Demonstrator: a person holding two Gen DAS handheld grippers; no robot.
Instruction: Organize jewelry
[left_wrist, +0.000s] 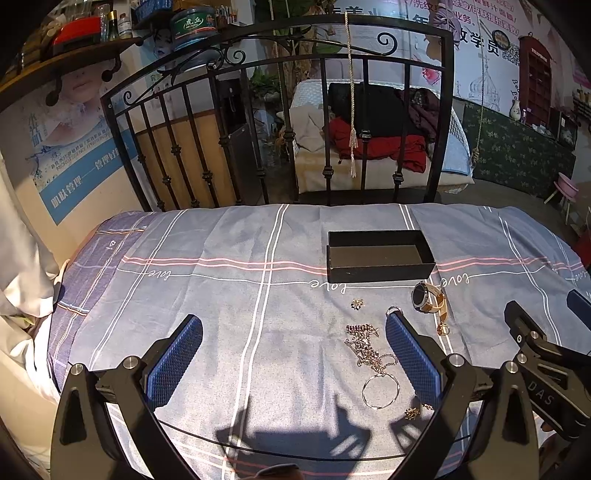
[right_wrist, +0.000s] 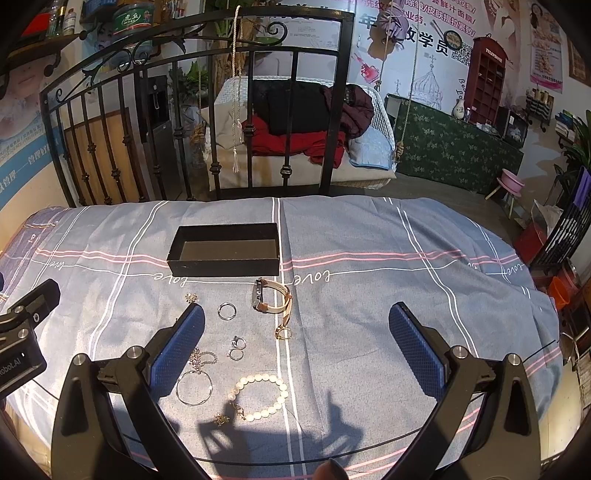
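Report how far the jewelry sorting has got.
Done: nothing; the black box is empty. In hand: nothing; the left gripper and right gripper are both open. Left: the watch, pearl bracelet, hoop, rings and chain all lie on the bedsheet.

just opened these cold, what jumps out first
The open black box sits empty on the blue plaid sheet, in front of the iron rail. Nearer the camera lies scattered jewelry: a watch just before the box, a pearl bracelet closest, and a big hoop to its left. Both the left gripper and right gripper hover open, holding nothing.
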